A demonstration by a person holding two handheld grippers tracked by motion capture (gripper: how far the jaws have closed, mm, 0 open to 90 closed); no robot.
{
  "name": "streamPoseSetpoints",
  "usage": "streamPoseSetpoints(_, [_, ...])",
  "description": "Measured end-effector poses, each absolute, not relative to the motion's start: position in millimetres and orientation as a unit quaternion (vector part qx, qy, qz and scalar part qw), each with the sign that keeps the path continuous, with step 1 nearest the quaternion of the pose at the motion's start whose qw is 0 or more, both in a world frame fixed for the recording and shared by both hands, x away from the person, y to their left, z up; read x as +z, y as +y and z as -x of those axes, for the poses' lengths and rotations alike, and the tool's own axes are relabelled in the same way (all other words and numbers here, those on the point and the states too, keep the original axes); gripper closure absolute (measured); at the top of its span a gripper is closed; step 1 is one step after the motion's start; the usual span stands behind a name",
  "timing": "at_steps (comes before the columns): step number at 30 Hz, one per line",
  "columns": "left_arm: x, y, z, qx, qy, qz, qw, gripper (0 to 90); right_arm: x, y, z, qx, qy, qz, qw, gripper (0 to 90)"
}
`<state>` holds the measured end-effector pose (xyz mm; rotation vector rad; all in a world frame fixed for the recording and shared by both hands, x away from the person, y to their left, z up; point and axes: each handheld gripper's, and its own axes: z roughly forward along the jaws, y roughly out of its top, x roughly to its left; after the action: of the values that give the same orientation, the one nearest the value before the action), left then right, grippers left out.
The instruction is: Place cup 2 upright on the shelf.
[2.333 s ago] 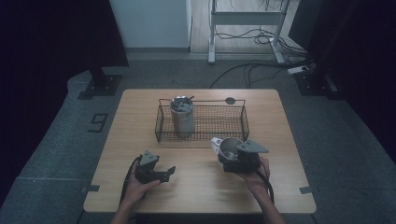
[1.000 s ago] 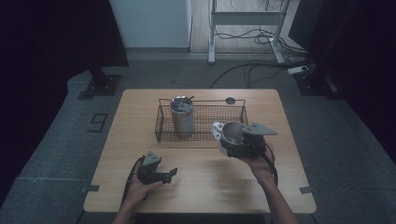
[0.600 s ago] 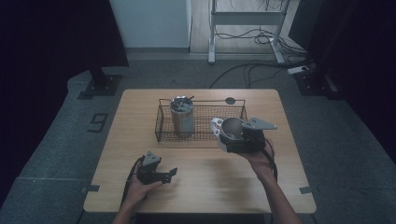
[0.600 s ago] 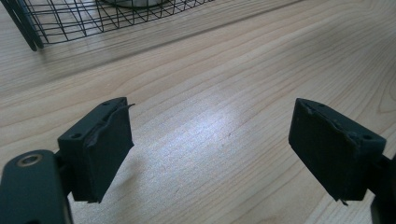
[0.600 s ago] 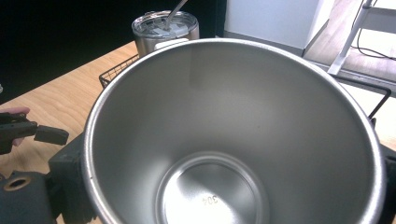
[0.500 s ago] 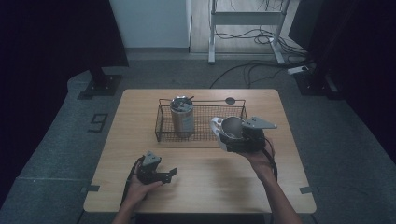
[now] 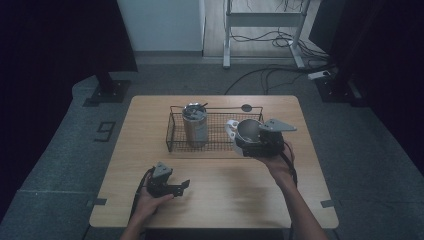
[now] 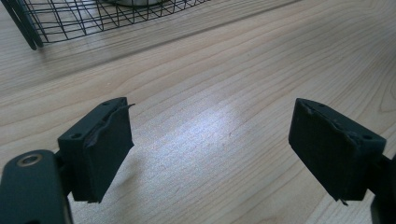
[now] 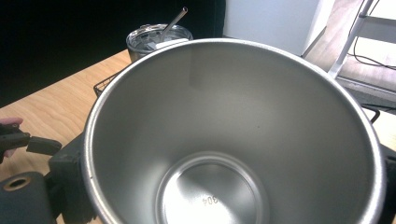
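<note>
Right gripper view, round steel cup (image 9: pixel 233 154), smooth

A light wooden rectangular table (image 7: pixel 225 175) stood on a grey carpeted floor (image 7: pixel 60 155). A small black round disc (image 7: pixel 246 107) lay flat near the table's far edge, a little right of its middle. On the floor off the table's left edge was a black figure 9 (image 7: pixel 105 131). Short grey tape strips lay on the floor just beside the near left corner (image 7: pixel 98 202) and the near right corner (image 7: pixel 326 203). Beyond the far left corner sat a black flat stand base (image 7: pixel 107 92). Farther back stood a white metal desk frame (image 7: pixel 260 20), with black cables (image 7: pixel 255 77) trailing across the floor to a white power strip (image 7: pixel 318 75).
</note>
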<state>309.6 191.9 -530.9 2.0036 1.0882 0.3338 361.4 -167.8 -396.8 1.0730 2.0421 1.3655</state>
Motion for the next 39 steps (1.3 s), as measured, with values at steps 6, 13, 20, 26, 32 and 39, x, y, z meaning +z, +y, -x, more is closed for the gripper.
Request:
streamPoseSetpoints(6, [-530, 192, -309, 0.133, 0.431, -0.793, 0.408, 13.7, -394, -168, -366, 0.496, 0.740, -0.393, 0.229, 7.0])
streamPoseSetpoints(13, [-529, 190, -308, 0.132, 0.429, -0.793, 0.412, 13.8, -387, -167, -370, 0.496, 0.738, -0.395, 0.233, 7.0])
streamPoseSetpoints(20, [-528, 194, -308, 0.132, 0.434, -0.789, 0.415, 13.9, -386, -164, -379, 0.488, 0.742, -0.396, 0.235, 7.0])
streamPoseSetpoints(26, [-528, 195, -308, 0.132, 0.434, -0.789, 0.414, 14.0, -386, -162, -386, 0.487, 0.742, -0.398, 0.233, 7.0])
streamPoseSetpoints(32, [-527, 195, -308, 0.132, 0.435, -0.789, 0.414, 14.1, -385, -159, -391, 0.487, 0.742, -0.399, 0.231, 7.0])
streamPoseSetpoints(39, [-527, 196, -308, 0.133, 0.434, -0.789, 0.414, 14.1, -386, -156, -395, 0.486, 0.743, -0.400, 0.230, 7.0])
